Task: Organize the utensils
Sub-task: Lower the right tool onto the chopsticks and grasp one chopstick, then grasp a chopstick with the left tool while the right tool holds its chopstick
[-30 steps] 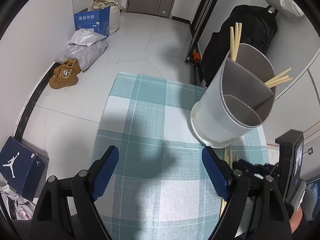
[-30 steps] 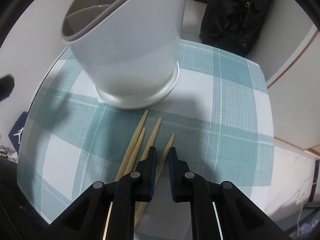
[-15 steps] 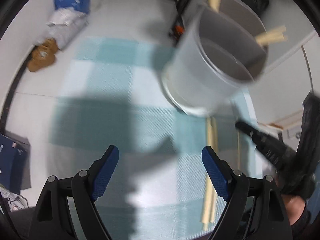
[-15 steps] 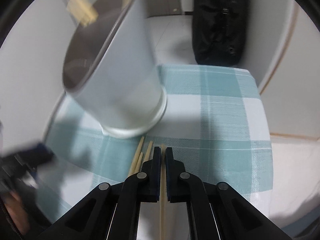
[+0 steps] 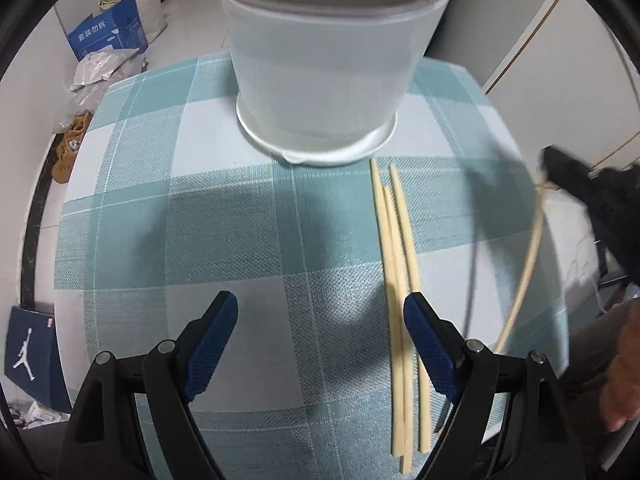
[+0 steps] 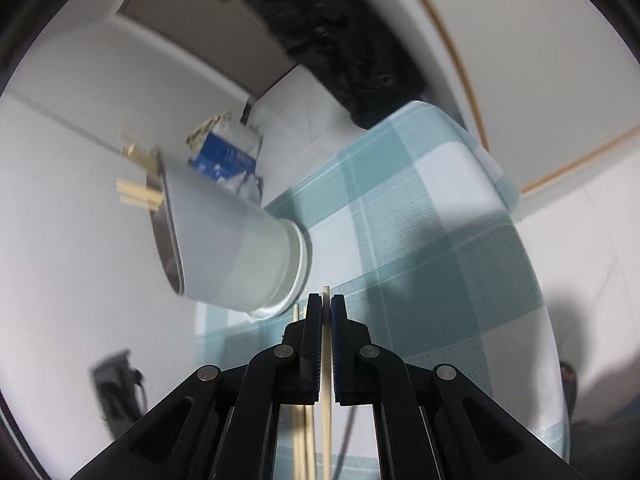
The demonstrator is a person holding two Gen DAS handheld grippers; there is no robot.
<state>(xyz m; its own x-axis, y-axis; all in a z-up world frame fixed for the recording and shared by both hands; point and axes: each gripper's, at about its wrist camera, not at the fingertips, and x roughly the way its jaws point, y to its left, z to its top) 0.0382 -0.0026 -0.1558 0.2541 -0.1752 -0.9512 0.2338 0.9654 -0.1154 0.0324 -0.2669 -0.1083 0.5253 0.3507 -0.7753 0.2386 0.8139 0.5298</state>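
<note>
Pale-grey plastic forms the utensil holder (image 5: 324, 64), which stands upright near the far edge of a table (image 5: 132, 216) covered in teal-and-white check cloth. In the right wrist view the holder (image 6: 228, 248) shows bamboo chopstick ends (image 6: 138, 196) poking above its rim; which compartment they sit in cannot be told through the blur. Three loose chopsticks (image 5: 396, 280), pale, slim and tapered, lie close together on the cloth, their tips just short of the holder's base and their blunt ends toward the near edge. They lie just inside the right finger of the left gripper (image 5: 320, 344), whose blue-padded jaws are spread wide above the cloth, holding nothing. A fourth chopstick (image 5: 524, 264) hangs clear of the cloth toward the table's right edge, clamped lengthwise between the nearly closed jaws of the right gripper (image 6: 327, 332), its tip just past the fingertips. Bare cloth stretches left of the loose sticks and across the table's near left corner. Beyond the left edge, on the floor, sit a blue cardboard box (image 5: 106, 34) and tan shoes (image 5: 70, 146).
</note>
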